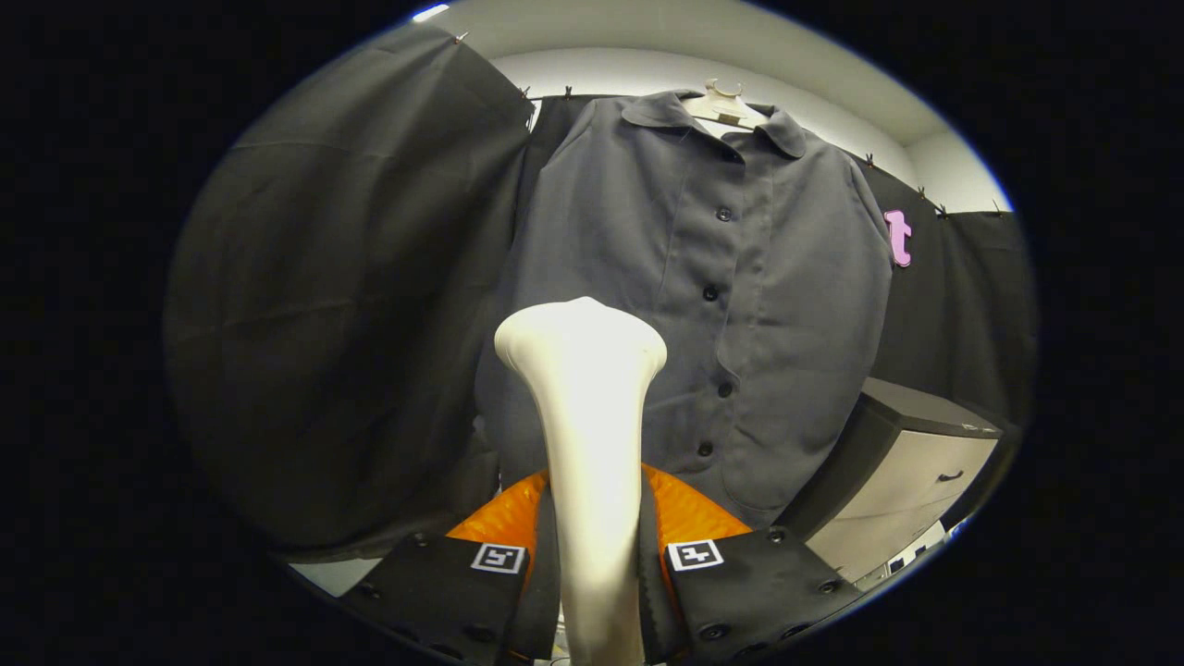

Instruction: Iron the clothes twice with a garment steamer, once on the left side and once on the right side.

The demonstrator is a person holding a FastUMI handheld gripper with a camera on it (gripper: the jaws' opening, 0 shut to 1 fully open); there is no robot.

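Gripper point(597, 592) fingers stand clamped on the handle of the garment steamer point(585, 416), one finger pressing each flank of the pale stem where it rises between them. From that grip the steamer runs toward 12 o'clock, narrow at the fingers and flaring into a broad rounded head at its far end. Its head sits in front of the lower left part of the shirt front; whether it touches the cloth cannot be told.

Beyond the steamer, at 12 to 1 o'clock from the fingers, a grey button-up shirt point(740, 277) hangs on a pale hanger point(724, 104), collar up, buttoned down its placket with dark buttons. It hangs flat and upright against the booth's black cloth wall point(342, 305), which also folds forward in a wide sheet at 10 o'clock. The shirt's hem reaches down just behind an orange ribbed thing point(684, 509) that shows on both sides of the steamer's stem, just ahead of the fingers; what it is cannot be told.

At 3 o'clock from the steamer's head, beside the shirt's lower edge, stands a light cabinet point(911, 472) with a dark top and a small dark handle on its front. Above the cloth wall a white wall and ceiling point(647, 37) show.
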